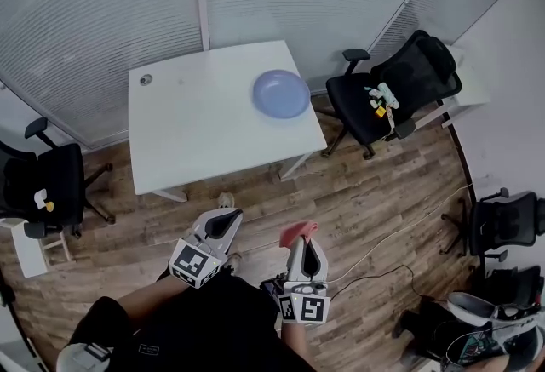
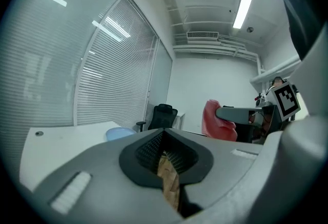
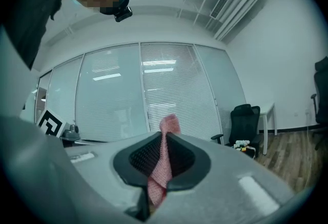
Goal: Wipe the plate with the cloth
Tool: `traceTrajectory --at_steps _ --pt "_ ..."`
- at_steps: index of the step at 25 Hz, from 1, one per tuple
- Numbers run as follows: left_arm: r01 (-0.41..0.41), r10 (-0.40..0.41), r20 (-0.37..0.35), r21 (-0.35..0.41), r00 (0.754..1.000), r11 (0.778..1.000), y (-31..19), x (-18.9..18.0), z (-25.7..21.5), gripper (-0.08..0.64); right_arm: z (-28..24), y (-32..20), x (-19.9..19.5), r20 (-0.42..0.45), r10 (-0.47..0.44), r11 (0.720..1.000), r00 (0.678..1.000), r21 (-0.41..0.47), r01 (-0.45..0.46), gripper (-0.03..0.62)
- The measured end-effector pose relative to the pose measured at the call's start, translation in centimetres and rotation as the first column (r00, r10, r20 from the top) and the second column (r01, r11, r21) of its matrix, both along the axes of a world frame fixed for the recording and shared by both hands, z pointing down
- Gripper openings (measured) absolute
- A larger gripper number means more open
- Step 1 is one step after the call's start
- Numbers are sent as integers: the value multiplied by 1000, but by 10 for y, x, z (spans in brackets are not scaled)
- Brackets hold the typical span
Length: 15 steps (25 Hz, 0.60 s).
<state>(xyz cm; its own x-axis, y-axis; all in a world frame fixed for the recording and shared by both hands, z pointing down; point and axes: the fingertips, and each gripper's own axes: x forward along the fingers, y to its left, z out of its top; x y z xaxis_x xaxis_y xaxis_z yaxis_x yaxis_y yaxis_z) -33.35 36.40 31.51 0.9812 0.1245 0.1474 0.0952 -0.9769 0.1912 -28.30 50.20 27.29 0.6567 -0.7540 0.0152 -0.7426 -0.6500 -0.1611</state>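
A pale blue plate (image 1: 280,94) lies near the right edge of a white table (image 1: 196,123), and it also shows low in the left gripper view as the plate (image 2: 119,133). I stand on the wooden floor, well short of the table. My right gripper (image 1: 305,243) is shut on a pink cloth (image 1: 298,231). In its own view the cloth (image 3: 168,124) sticks up from the pinched jaws of the right gripper (image 3: 165,138). My left gripper (image 1: 228,217) is shut and holds nothing. From the left gripper (image 2: 163,135) I see the cloth (image 2: 215,120) off to the right.
A black office chair (image 1: 387,94) with small items on its seat stands right of the table. Another chair (image 1: 47,183) and a white stool (image 1: 38,249) are at the left, a third chair (image 1: 504,226) at the right. A cable (image 1: 383,244) runs over the floor.
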Motion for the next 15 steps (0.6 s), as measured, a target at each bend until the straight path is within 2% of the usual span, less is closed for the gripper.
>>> traceTrajectory --at_steps 8,15 --pt "-21 21 -20 -23 1000 1000 -59 107 3 2 -4 -51 93 -14 29 999 999 -39 -30 21" --pt "-31 31 -2 -65 1000 997 -131 191 6 2 -13 -129 175 -17 13 997 1000 -77 -14 21"
